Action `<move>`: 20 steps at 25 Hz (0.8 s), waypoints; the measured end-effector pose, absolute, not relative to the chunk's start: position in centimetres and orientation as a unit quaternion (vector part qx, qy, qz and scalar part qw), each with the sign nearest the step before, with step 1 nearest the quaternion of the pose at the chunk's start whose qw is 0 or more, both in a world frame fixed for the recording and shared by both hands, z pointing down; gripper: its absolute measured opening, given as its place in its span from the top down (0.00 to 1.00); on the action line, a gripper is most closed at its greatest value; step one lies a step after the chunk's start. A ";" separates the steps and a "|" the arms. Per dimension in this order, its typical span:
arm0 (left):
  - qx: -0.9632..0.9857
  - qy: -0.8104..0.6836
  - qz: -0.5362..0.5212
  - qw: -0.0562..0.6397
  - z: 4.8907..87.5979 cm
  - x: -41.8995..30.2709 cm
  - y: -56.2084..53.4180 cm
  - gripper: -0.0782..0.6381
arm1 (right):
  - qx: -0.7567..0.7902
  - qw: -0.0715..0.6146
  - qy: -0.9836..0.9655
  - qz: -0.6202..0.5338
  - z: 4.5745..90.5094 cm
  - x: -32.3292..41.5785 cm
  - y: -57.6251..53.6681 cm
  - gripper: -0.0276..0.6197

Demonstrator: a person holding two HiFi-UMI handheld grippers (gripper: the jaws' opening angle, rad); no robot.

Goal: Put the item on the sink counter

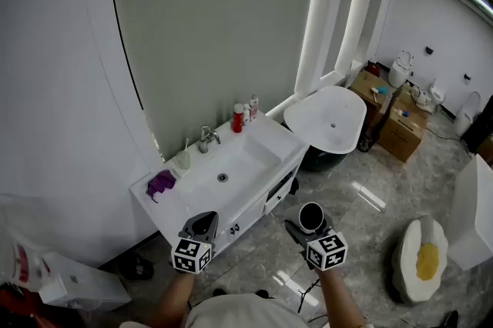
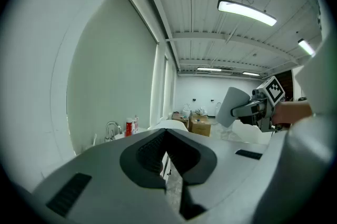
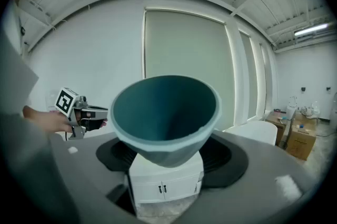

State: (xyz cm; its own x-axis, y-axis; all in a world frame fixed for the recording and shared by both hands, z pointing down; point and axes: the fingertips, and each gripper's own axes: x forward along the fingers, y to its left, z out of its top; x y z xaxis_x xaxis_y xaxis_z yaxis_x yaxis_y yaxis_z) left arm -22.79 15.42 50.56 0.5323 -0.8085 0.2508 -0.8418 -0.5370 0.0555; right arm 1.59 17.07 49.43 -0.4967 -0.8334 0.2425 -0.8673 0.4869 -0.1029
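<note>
Beside sink counter [image 1: 271, 140], cup [image 3: 165, 112] in right gripper [image 1: 310, 222]

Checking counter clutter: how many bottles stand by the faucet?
3: a red bottle, a small white one and a taller pale one, clustered right of the faucet; others may hide behind.

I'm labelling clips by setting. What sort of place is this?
Probably a bathroom mock-up or showroom inside a larger workspace: a white sink counter with a faucet, a freestanding bathtub beside it, and cardboard boxes on the open floor beyond.
</note>
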 end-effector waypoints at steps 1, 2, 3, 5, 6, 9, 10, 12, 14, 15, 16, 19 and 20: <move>0.871 -0.474 0.098 0.085 50.5 -22.7 15.4 0.88 | 0.495 0.080 -0.859 0.105 49.4 1.7 17.1 0.39; 0.871 -0.474 0.098 0.084 50.5 -22.6 15.4 0.88 | 0.494 0.080 -0.859 0.104 49.3 1.8 17.1 0.39; 0.871 -0.474 0.098 0.084 50.4 -22.4 15.4 0.88 | 0.493 0.080 -0.860 0.104 49.3 1.8 17.0 0.39; 0.872 -0.473 0.097 0.083 50.4 -22.1 15.3 0.88 | 0.493 0.079 -0.860 0.103 49.2 2.1 17.0 0.39; 0.872 -0.473 0.096 0.082 50.3 -21.9 15.3 0.88 | 0.492 0.078 -0.861 0.103 49.2 2.2 16.9 0.39; 0.871 -0.474 0.097 0.081 50.3 -21.6 15.2 0.88 | 0.487 0.073 -0.864 0.110 49.2 2.4 16.7 0.39; 0.871 -0.475 0.098 0.081 50.3 -21.5 15.2 0.88 | 0.484 0.072 -0.865 0.113 49.3 2.4 16.7 0.39; 0.869 -0.477 0.099 0.081 50.3 -21.2 15.2 0.88 | 0.479 0.073 -0.867 0.115 49.5 2.6 16.7 0.39; 0.868 -0.479 0.100 0.081 50.4 -20.9 15.3 0.88 | 0.475 0.074 -0.869 0.114 49.6 2.8 16.7 0.39; 0.868 -0.480 0.100 0.081 50.4 -20.7 15.3 0.88 | 0.473 0.074 -0.870 0.114 49.7 2.9 16.7 0.39; 0.867 -0.482 0.100 0.082 50.4 -20.5 15.3 0.88 | 0.472 0.074 -0.871 0.113 49.7 3.1 16.6 0.39; 0.864 -0.486 0.099 0.083 50.5 -19.8 15.4 0.88 | 0.468 0.073 -0.873 0.114 49.8 3.9 16.5 0.39; 0.864 -0.487 0.098 0.083 50.5 -19.5 15.5 0.88 | 0.467 0.073 -0.874 0.114 49.9 4.2 16.5 0.39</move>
State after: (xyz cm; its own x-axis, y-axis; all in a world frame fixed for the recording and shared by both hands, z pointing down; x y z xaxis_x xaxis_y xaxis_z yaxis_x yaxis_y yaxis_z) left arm -19.52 15.49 50.52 0.5054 -0.8256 0.2510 -0.8584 -0.5108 0.0484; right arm 4.17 16.54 49.86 -0.5534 -0.7991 0.2348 -0.8326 0.5381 -0.1310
